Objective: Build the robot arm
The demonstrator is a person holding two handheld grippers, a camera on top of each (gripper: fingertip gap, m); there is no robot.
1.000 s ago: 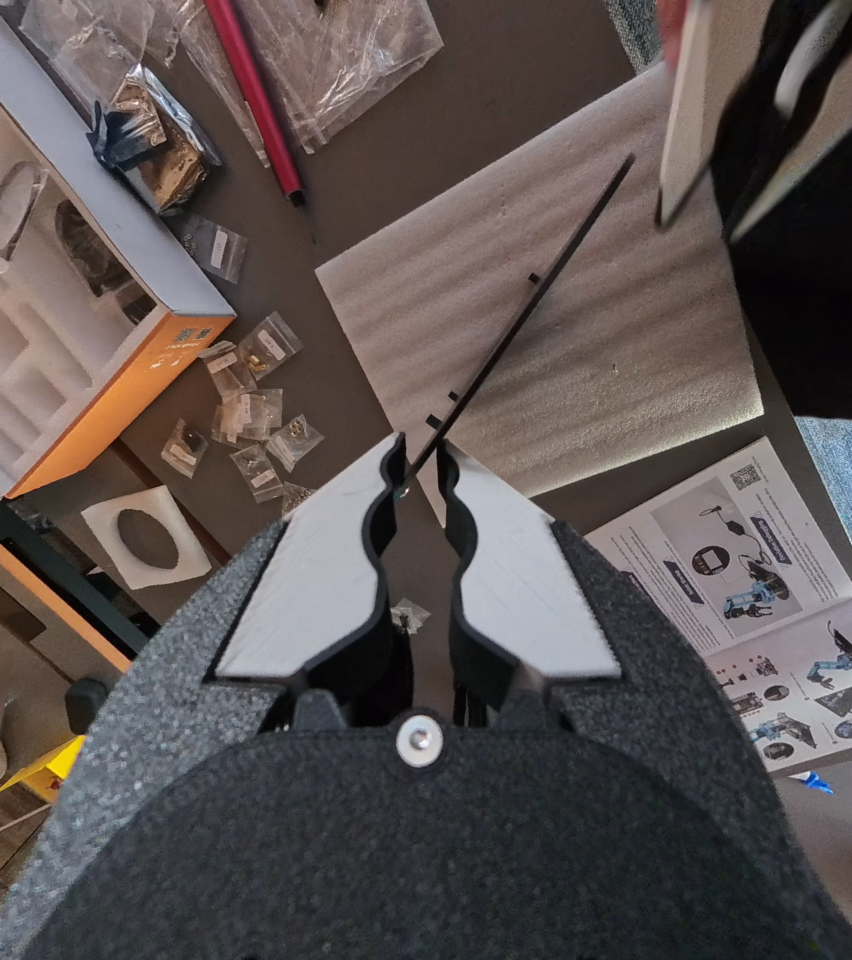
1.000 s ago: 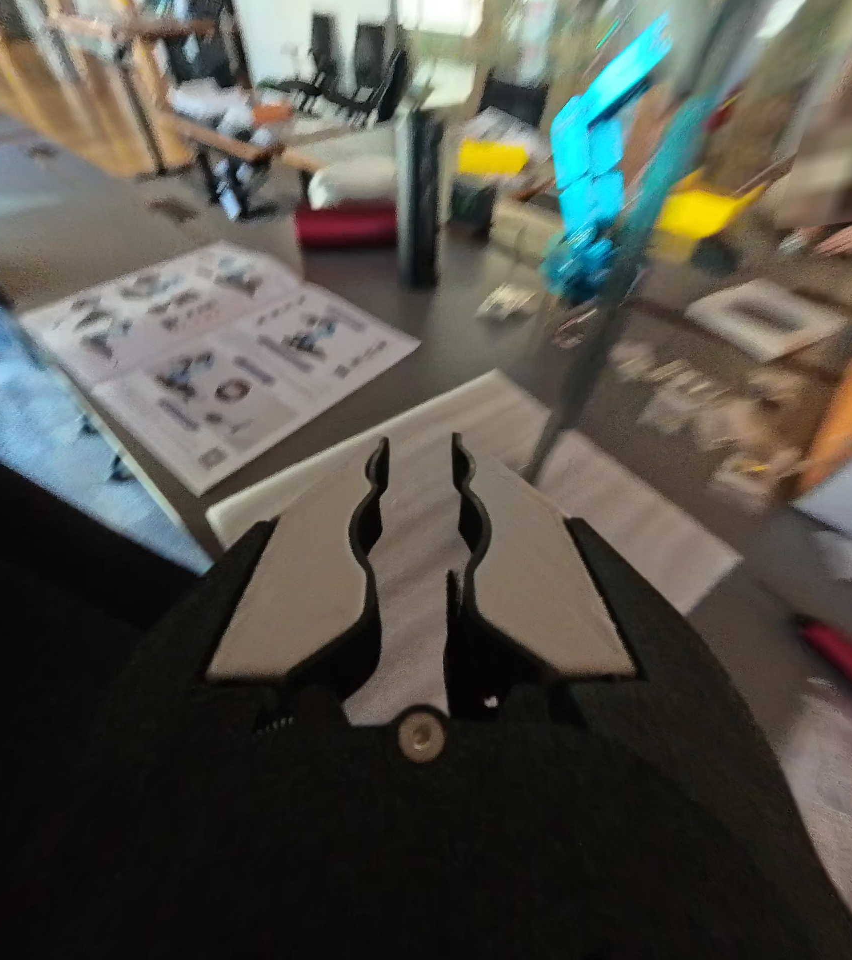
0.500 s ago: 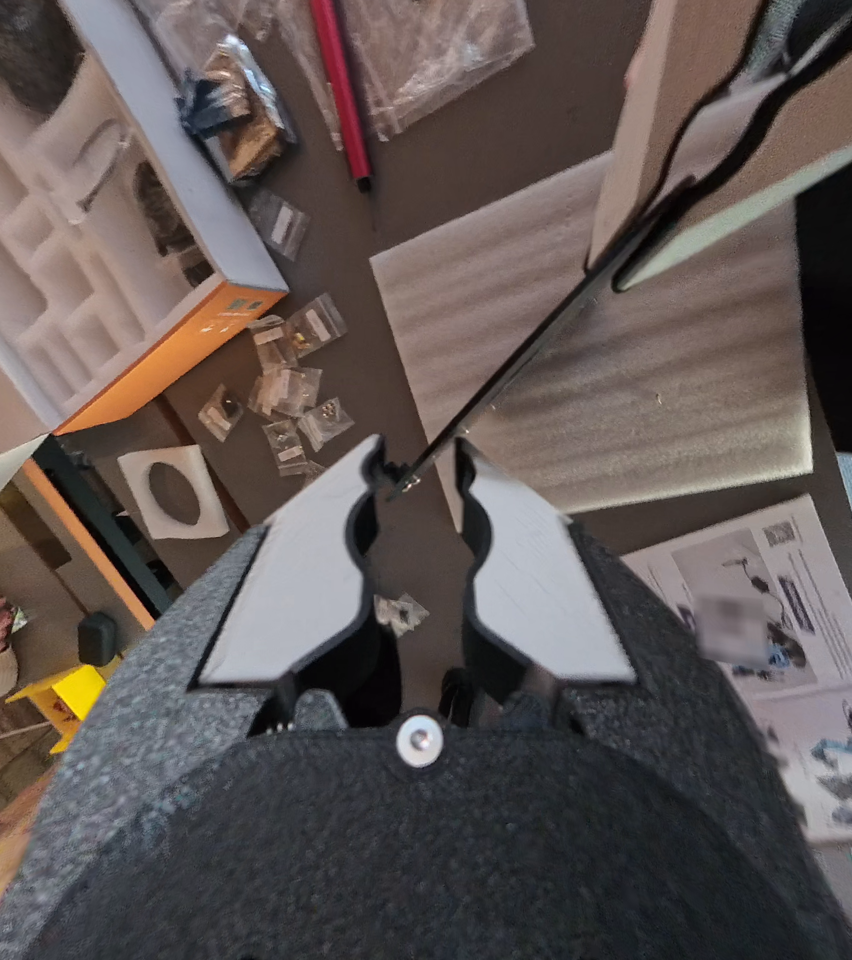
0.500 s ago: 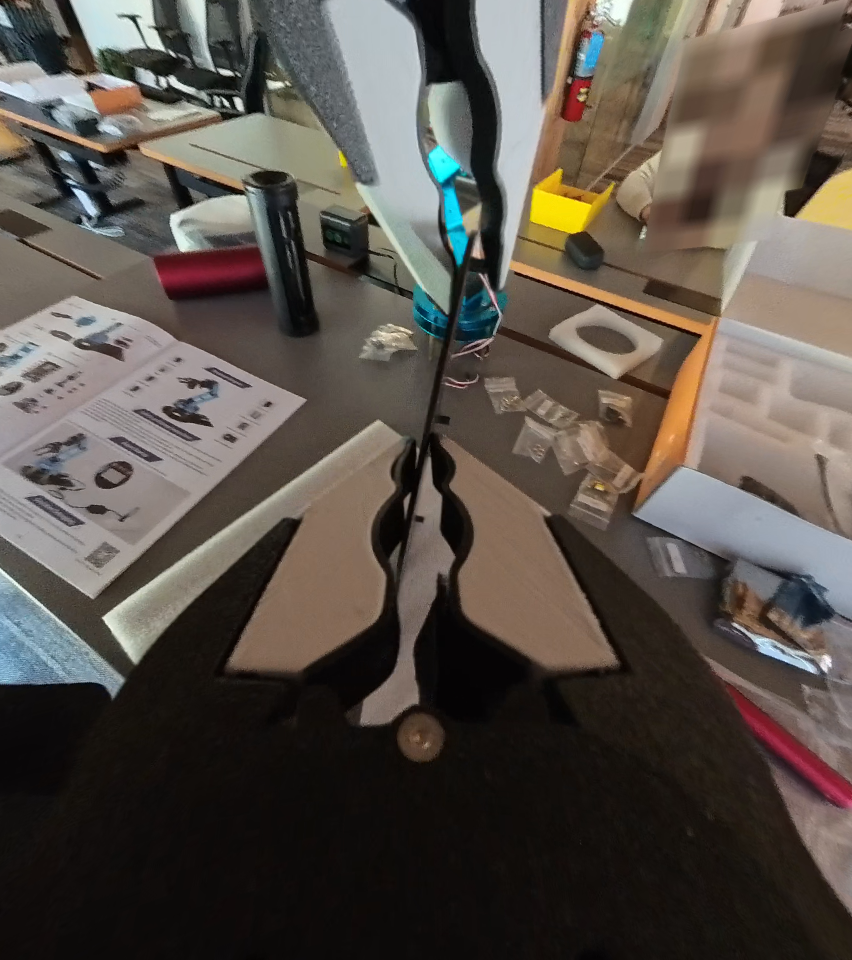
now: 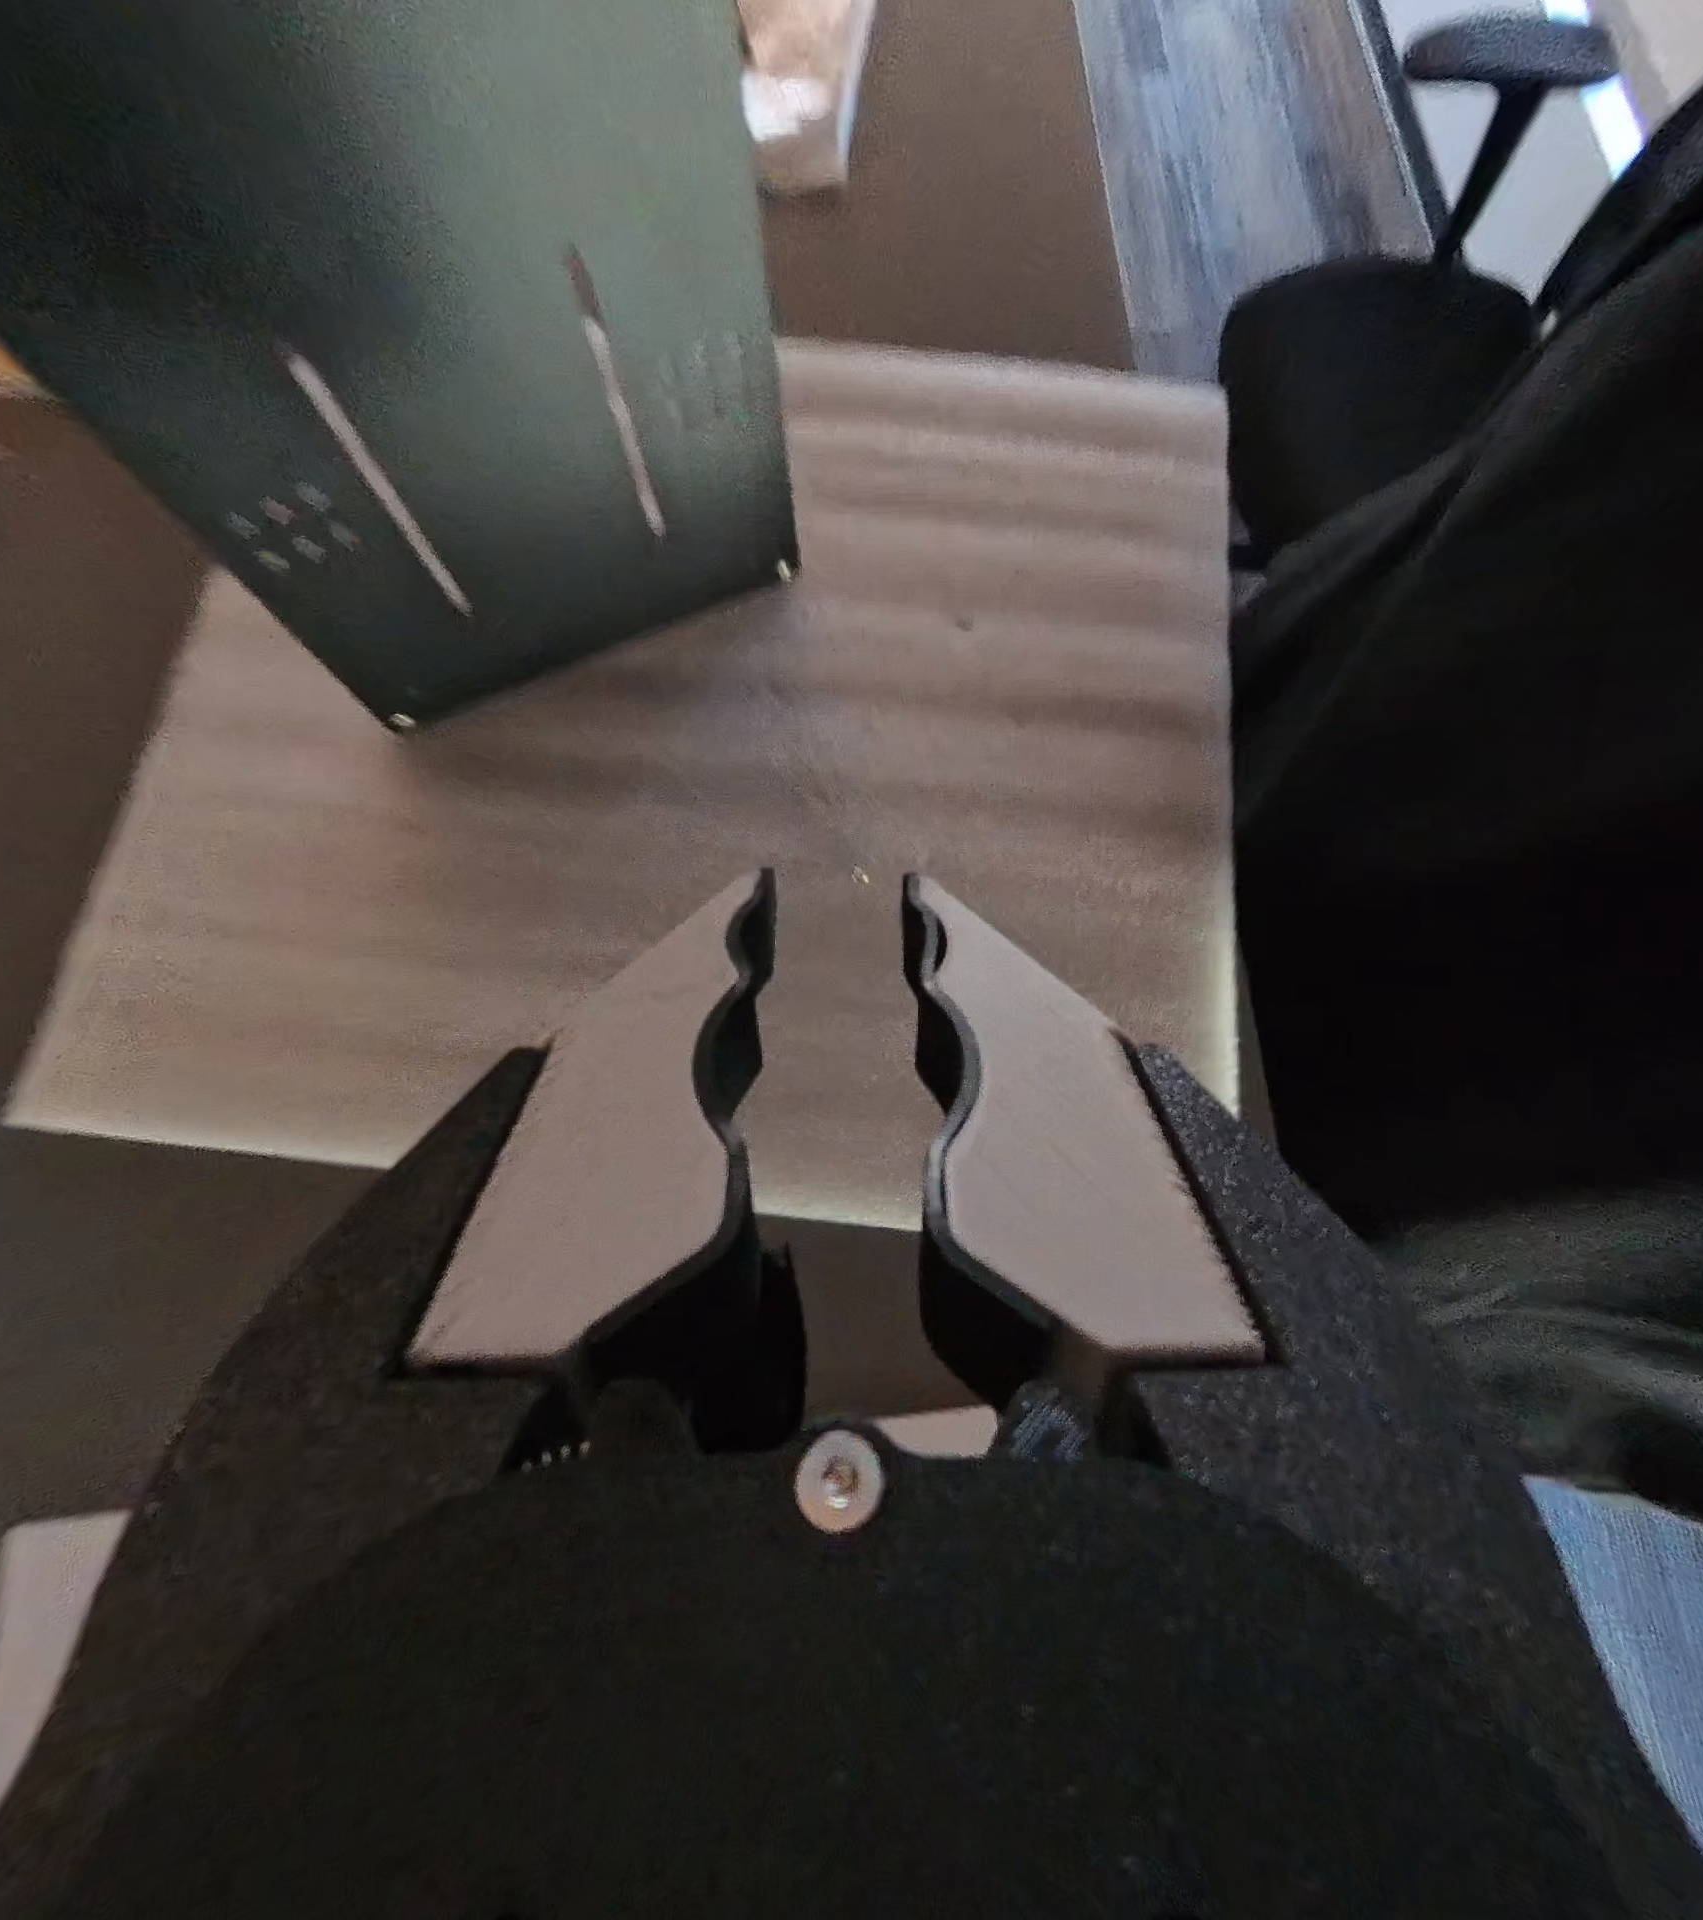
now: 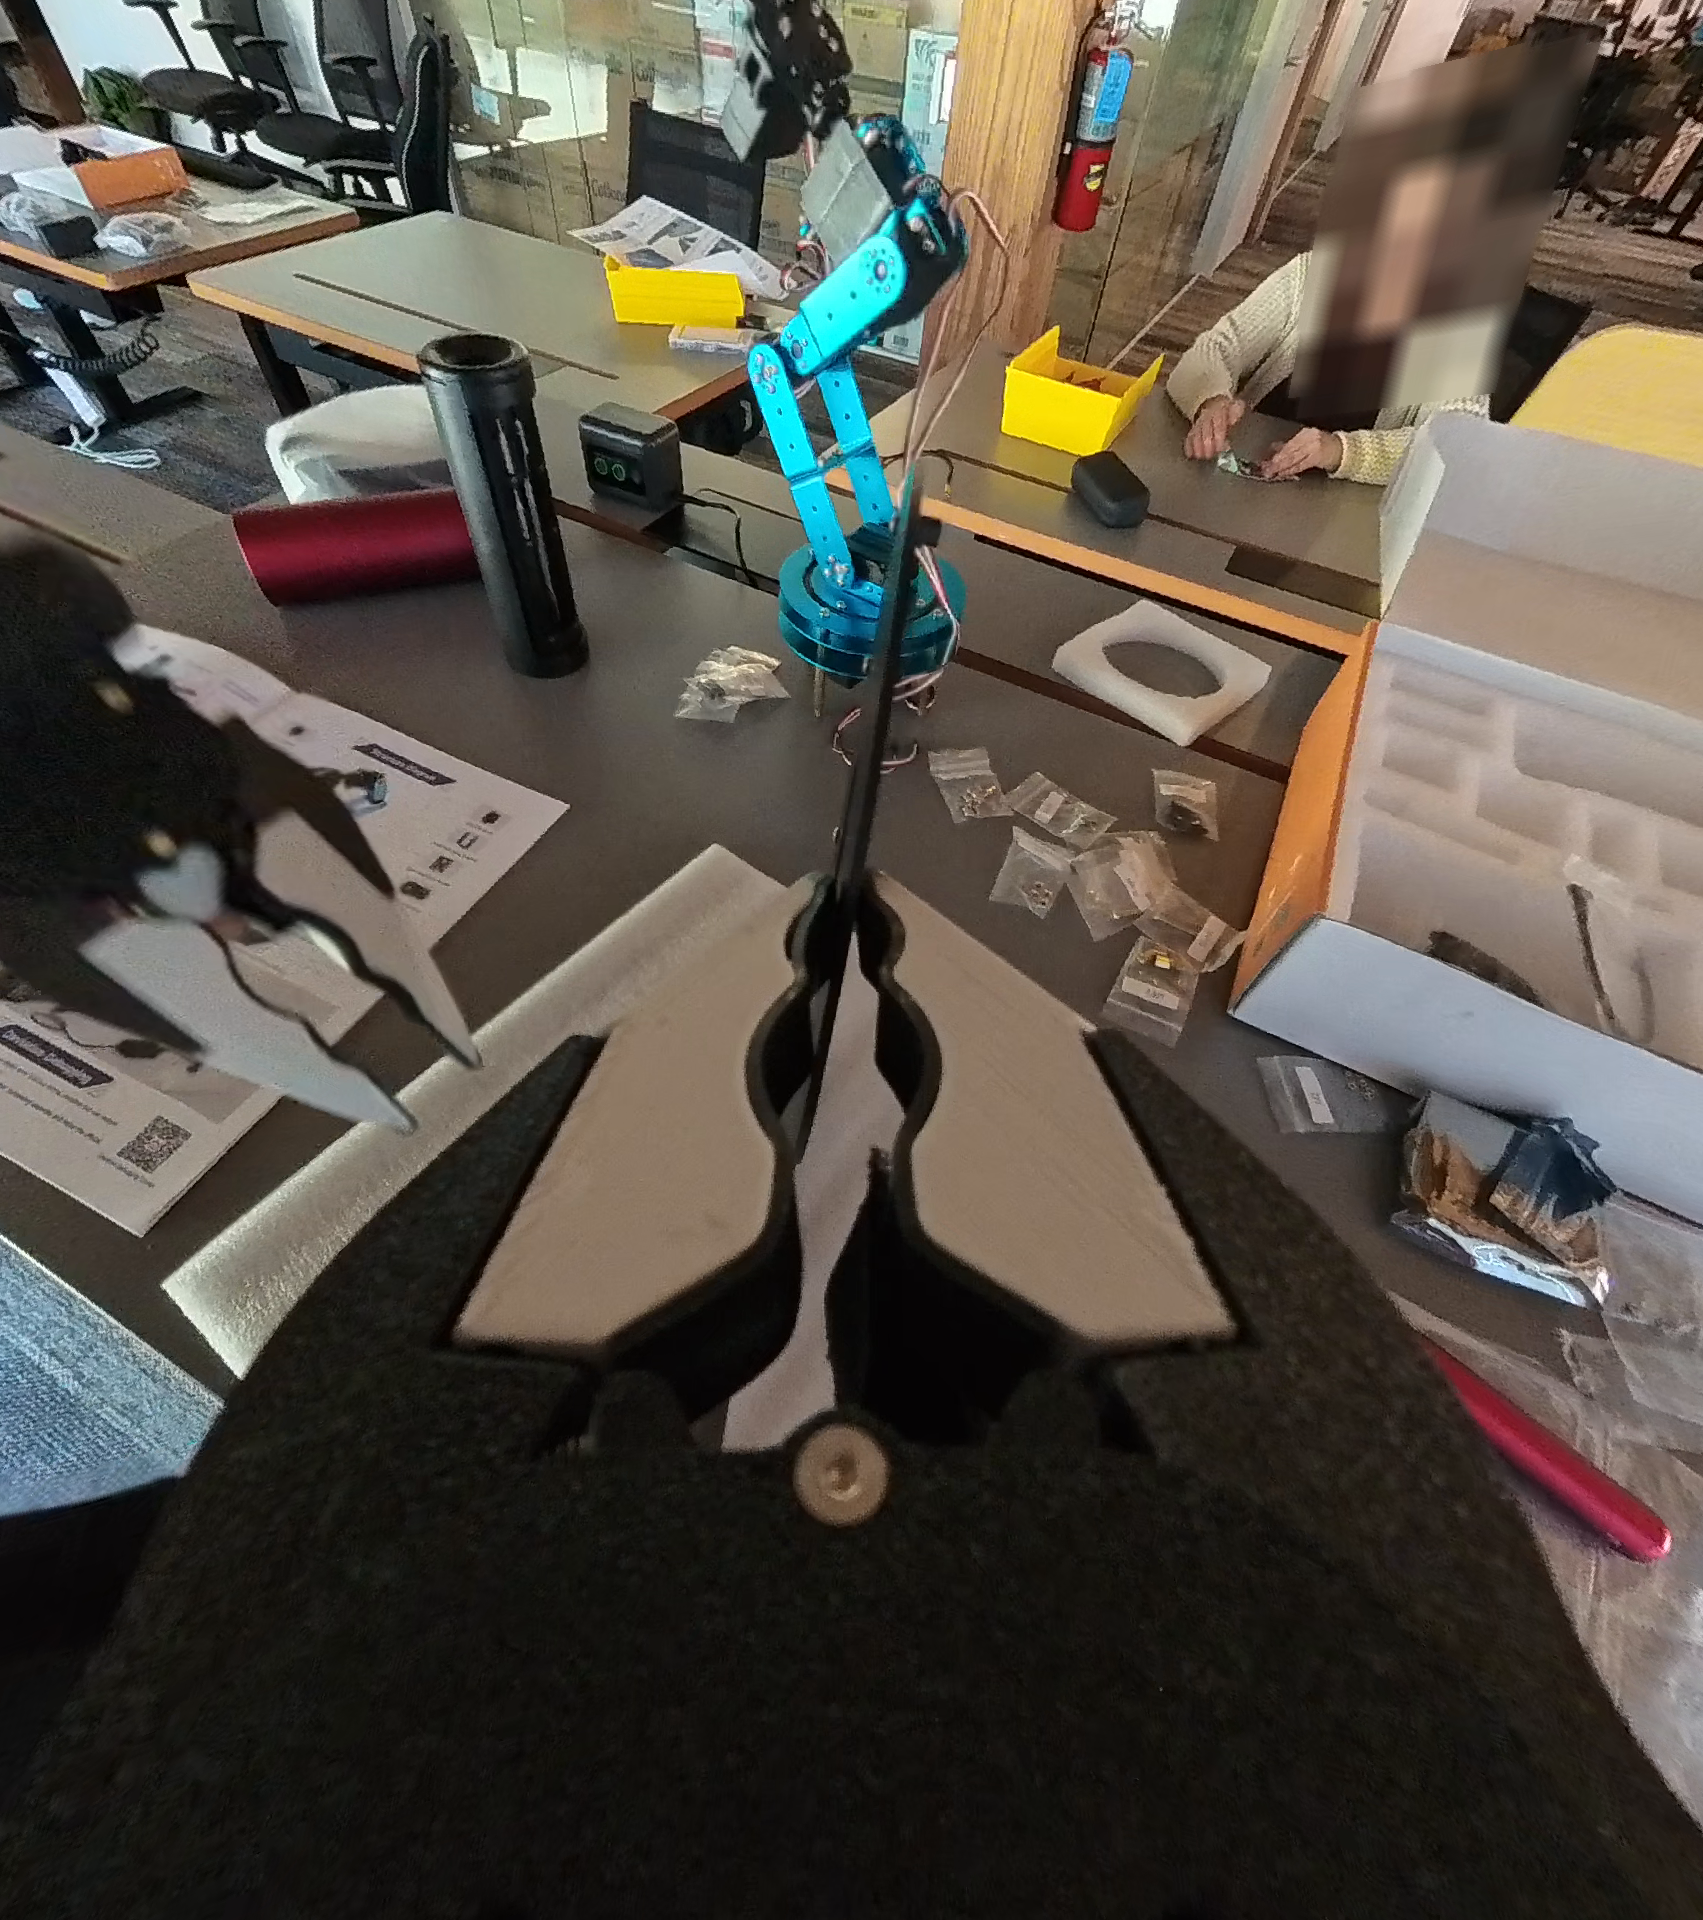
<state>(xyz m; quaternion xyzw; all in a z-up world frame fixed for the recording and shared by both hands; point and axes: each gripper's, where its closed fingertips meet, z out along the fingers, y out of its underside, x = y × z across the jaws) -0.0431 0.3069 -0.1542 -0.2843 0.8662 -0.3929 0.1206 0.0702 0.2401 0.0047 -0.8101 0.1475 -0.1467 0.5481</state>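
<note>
My left gripper (image 5: 836, 883) hangs with its pale fingers parted and nothing between them, over a sheet of white ribbed foam (image 5: 982, 582) spread on the dark grey tabletop (image 5: 26, 790). To the far left a flat black metal plate (image 5: 390, 343) with slots and small cut-outs hovers tilted above the foam, blurred. A black office chair (image 5: 1377, 353) stands at the far right. From my right wrist, my right gripper (image 6: 842, 894) is clamped on that same plate, seen edge-on as a thin black line (image 6: 878, 707) rising from between the fingertips. My left gripper (image 6: 442, 1091) shows at the near left, apart from the plate, above an open printed instruction booklet (image 6: 473, 831). Beyond the plate stands a small blue metal robot arm (image 6: 847, 416) on a round base. Left of it are an upright black cylinder (image 6: 504, 520) and a dark red cylinder (image 6: 348, 545) lying on its side. Small clear bags of hardware (image 6: 1086, 862) lie scattered to the right. Past them sits an open white-and-orange box with moulded white foam compartments (image 6: 1553, 831). A red pen-like rod (image 6: 1543, 1455) lies at the near right. A person sits at the far desk (image 6: 1283, 405).
</note>
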